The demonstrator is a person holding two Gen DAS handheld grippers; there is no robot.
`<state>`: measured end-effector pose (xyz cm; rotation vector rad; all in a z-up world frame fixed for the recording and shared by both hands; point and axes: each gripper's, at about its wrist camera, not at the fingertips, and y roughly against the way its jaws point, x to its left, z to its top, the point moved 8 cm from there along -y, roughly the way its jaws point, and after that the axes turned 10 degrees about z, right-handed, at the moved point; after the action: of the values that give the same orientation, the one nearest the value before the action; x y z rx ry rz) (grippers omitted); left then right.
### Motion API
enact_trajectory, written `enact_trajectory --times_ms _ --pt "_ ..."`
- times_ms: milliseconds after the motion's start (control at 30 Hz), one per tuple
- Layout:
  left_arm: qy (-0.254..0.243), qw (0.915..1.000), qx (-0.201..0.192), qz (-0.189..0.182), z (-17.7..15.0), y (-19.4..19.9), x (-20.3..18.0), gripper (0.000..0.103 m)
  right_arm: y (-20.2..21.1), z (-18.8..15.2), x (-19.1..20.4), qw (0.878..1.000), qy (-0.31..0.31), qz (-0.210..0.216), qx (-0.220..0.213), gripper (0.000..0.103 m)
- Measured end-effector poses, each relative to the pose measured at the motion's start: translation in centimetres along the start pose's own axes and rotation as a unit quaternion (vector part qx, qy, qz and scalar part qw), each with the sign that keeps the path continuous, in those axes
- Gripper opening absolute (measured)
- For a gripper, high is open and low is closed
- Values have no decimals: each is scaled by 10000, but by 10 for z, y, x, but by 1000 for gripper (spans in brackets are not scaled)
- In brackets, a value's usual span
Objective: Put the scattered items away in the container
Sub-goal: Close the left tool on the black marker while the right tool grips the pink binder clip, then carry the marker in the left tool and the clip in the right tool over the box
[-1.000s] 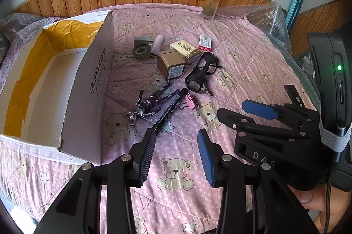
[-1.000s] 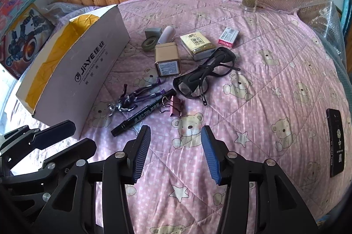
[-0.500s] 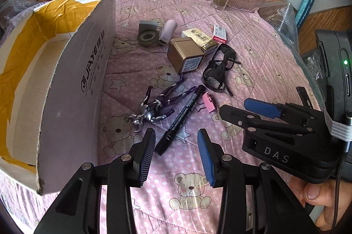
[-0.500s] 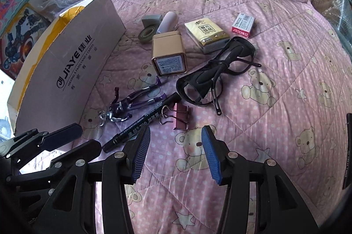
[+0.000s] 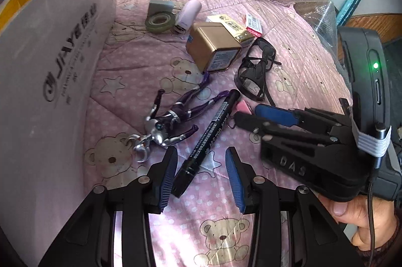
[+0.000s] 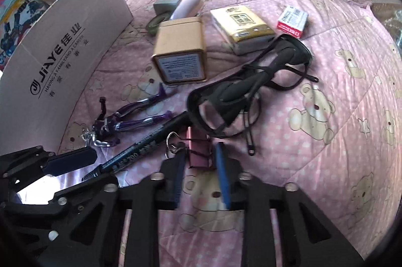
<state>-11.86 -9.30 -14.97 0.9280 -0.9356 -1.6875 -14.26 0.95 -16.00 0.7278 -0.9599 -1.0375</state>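
Both of my tongs have dropped in close over the clutter since a second ago, so the picking is about to start.

From the left wrist: my left gripper (image 5: 201,175) now straddles the near end of the marker (image 5: 208,139), which a second ago lay well ahead of it. Its jaws are spread and neither pad touches the barrel yet. The box (image 5: 57,81) stands just to the left, far larger in view than before, so the carry should be short. The purple keychain figure (image 5: 170,119) lies just beside the marker. My right gripper (image 5: 251,114) reaches in from the right toward the pink clip (image 5: 243,106).

From the right wrist: my right gripper (image 6: 198,176) has come down onto the clip (image 6: 198,154), and its jaws, wider a second ago, have narrowed to flank it. The frame is blurred, so I cannot tell whether the pads are pressing it yet. The glasses (image 6: 241,96) lie just beyond the clip, so I judge their cord could snag on the lift. Nothing is in the box yet, as far as I can see.
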Motion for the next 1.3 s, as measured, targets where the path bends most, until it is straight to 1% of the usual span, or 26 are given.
enact_trajectory --times_ms 100,167,200,233,267,300,333,367,400,433,500,533,700,900,1000,1100,1300 --pt "-56 9997 76 -235 -2 -7 -10 41 3 -3 -8 9999 -48 138 27 22" --pt "-152 9994 65 -314 -1 -10 -18 41 2 -2 -7 9998 31 186 39 23" --pt "-189 9993 70 -308 -1 -13 -21 41 1 -2 -5 9998 116 176 23 25" --pt "-202 9993 82 -298 -1 -16 -23 41 0 -1 -3 9996 211 172 -2 30" --pt "-217 9993 67 -298 0 -19 -25 41 -2 -1 0 9993 329 159 -37 33" --pt "-272 9992 -61 -284 2 -19 -28 41 -4 0 3 9989 444 125 -79 36" --pt "-391 9989 -115 -228 2 -22 -31 41 -5 1 4 9986 509 103 -113 37" --pt "-495 9985 -176 -159 3 -23 -34 39 -6 1 3 9985 518 102 -126 34" --pt "-576 9981 -219 -57 3 -24 -34 31 -5 1 3 9987 483 136 -126 27" --pt "-630 9977 -267 11 3 -25 -33 23 -3 0 1 9989 418 186 -125 23" --pt "-576 9980 -278 -7 5 -26 -28 15 1 -3 0 9991 279 301 -125 21" --pt "-527 9983 -250 -41 5 -26 -25 14 2 -4 0 9990 215 360 -123 21" --pt "-442 9986 -250 -135 4 -19 -24 14 16 -12 2 9982 6 564 -209 21" --pt "-333 9986 -331 -236 4 1 -25 14 30 -23 6 9977 -131 579 -333 21" --pt "-327 9988 -337 -151 4 11 -25 14 39 -29 9 9976 -160 554 -387 21" --pt "-327 9988 -372 -40 3 22 -25 14 42 -27 11 9975 -173 518 -443 21" --pt "-311 9986 -434 51 2 42 -25 14 58 -28 17 9970 -186 467 -583 21"
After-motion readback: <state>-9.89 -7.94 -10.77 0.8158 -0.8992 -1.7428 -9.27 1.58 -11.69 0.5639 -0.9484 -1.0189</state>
